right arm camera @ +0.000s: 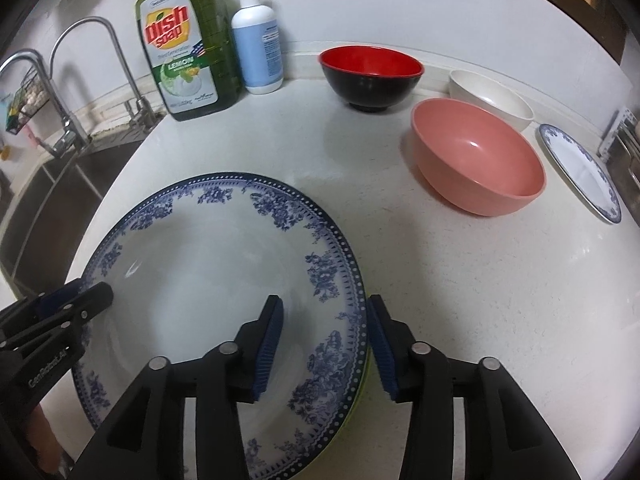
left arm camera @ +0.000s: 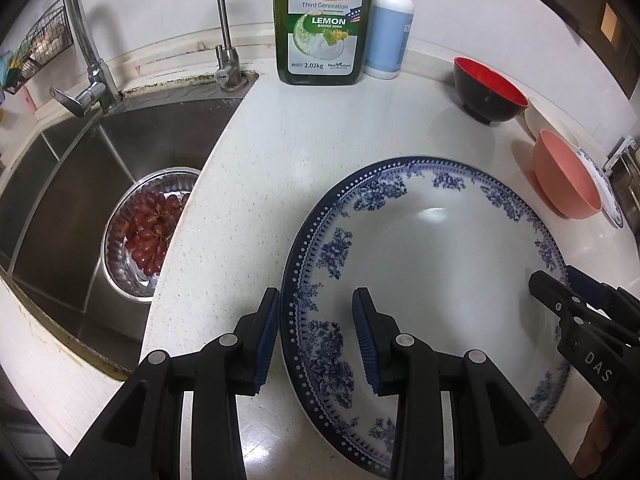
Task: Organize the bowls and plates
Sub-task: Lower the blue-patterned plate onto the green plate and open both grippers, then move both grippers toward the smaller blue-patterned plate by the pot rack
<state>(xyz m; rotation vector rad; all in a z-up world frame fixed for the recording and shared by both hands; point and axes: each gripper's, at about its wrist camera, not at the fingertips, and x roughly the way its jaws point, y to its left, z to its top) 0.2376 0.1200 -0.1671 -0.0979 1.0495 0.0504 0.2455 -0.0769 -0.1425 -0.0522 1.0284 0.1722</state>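
Observation:
A large blue-and-white floral plate point(left arm camera: 440, 260) point(right arm camera: 200, 272) lies low on the white counter. My left gripper point(left arm camera: 316, 336) straddles its left rim, one finger outside and one on the inside, shut on it; from the right wrist it shows at the plate's left edge point(right arm camera: 84, 300). My right gripper point(right arm camera: 326, 344) straddles the right rim with a gap between its outer pad and the rim, so it stands open. A greenish edge peeks from under that rim. Behind stand a red-and-black bowl point(right arm camera: 370, 76), a pink bowl point(right arm camera: 476, 160), a white bowl point(right arm camera: 488, 96) and a small blue-patterned plate point(right arm camera: 580, 172).
A steel sink point(left arm camera: 60, 184) to the left holds a metal bowl of red grapes point(left arm camera: 148, 232). A dish soap bottle point(left arm camera: 324, 20) and a pump bottle point(left arm camera: 390, 28) stand at the back wall beside two faucets. A metal rack point(right arm camera: 624, 148) sits at the far right.

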